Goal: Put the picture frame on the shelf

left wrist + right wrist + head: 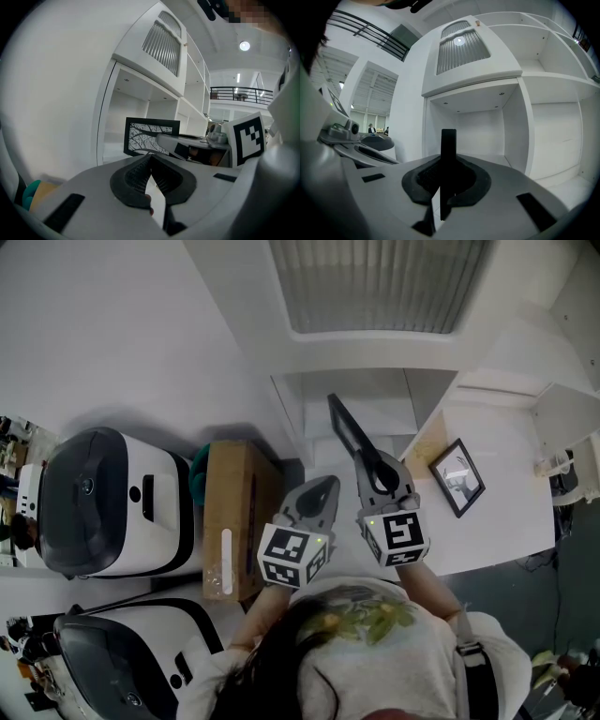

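Picture frame (448,140) shows edge-on, clamped in right gripper (447,161); left gripper view alone reveals its branch print, with left gripper (151,158) pinched closed, empty.

White shelf unit (525,126) with a slatted top panel (461,51) beside a plain white wall (112,324).

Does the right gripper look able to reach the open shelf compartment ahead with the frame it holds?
Probably yes: the right gripper is shut on the picture frame, and the shelf compartment straight ahead stands open, nothing visible between them.
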Demonstrator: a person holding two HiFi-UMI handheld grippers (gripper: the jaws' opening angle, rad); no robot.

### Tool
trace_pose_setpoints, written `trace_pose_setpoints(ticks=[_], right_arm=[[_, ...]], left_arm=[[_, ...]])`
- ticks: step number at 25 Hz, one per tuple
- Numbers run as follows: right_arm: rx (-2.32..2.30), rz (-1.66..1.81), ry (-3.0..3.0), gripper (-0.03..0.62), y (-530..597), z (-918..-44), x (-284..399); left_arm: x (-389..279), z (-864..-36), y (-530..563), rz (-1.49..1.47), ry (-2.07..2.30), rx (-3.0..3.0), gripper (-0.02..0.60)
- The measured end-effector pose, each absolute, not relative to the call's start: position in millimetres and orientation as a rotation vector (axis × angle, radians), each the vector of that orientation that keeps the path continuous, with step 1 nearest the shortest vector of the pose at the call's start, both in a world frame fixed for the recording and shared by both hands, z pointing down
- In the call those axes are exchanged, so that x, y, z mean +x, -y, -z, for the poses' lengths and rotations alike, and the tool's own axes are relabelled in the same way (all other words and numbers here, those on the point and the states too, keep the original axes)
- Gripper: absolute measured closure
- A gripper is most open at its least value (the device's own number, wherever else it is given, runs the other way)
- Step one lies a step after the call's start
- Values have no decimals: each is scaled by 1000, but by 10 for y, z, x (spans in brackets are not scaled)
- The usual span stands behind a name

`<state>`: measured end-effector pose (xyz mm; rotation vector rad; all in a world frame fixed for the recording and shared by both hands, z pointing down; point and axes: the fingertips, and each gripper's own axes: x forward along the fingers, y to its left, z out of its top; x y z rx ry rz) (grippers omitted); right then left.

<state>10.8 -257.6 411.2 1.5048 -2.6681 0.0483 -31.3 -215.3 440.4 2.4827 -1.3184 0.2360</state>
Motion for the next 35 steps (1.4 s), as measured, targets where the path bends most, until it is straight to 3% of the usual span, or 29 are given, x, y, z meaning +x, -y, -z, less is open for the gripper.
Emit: trace_pose_setpoints(ticks=[35], right_arm=[[1508, -126, 2604, 549, 2878, -4240, 10]], left_arm=[[-353, -4529, 2282, -248, 1297, 2456, 552]])
